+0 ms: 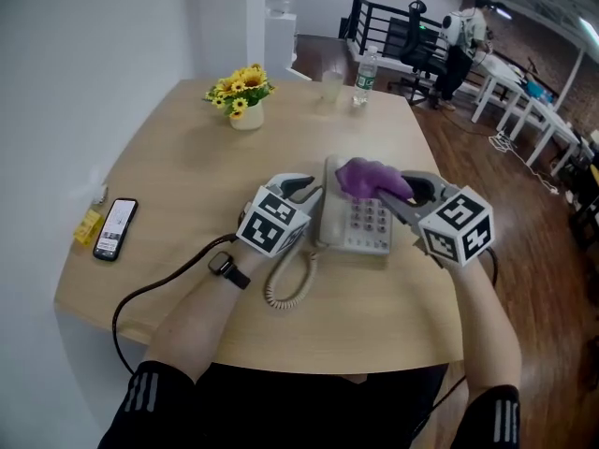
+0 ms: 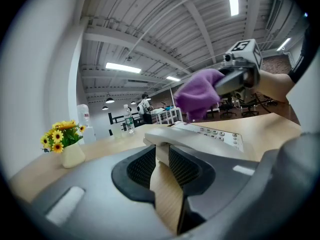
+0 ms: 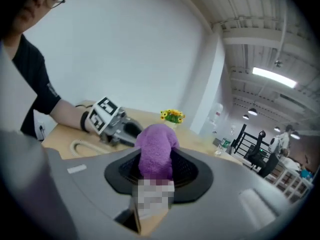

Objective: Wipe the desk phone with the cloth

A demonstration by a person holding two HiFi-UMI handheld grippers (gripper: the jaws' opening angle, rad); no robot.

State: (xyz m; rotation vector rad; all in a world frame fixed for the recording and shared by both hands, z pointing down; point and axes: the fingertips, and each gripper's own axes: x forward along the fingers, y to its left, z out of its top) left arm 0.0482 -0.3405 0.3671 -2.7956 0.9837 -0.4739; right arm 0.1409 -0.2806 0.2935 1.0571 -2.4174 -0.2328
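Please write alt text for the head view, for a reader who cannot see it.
The right tongs hold a purple cloth at the far end of a white desk phone, while the left tongs grip its left edge. The wooden table also holds flowers and a mobile.

An open-plan office with a loft look.

A pale wooden desk (image 1: 168,157) carries a desk phone (image 1: 360,224), a smartphone (image 1: 115,228), a vase of yellow flowers (image 1: 245,99) and a water bottle (image 1: 365,75). At the upper right of the head view stand rows of white desks (image 1: 524,101), a black office chair (image 1: 412,50) and a person (image 1: 463,40) at work, with a brick wall (image 1: 552,45) behind and a dark wood floor (image 1: 533,241). A black railing (image 1: 374,17) and a water dispenser (image 1: 284,17) stand at top centre. Tube lights (image 2: 123,67) hang from a bare beamed ceiling (image 2: 150,24).
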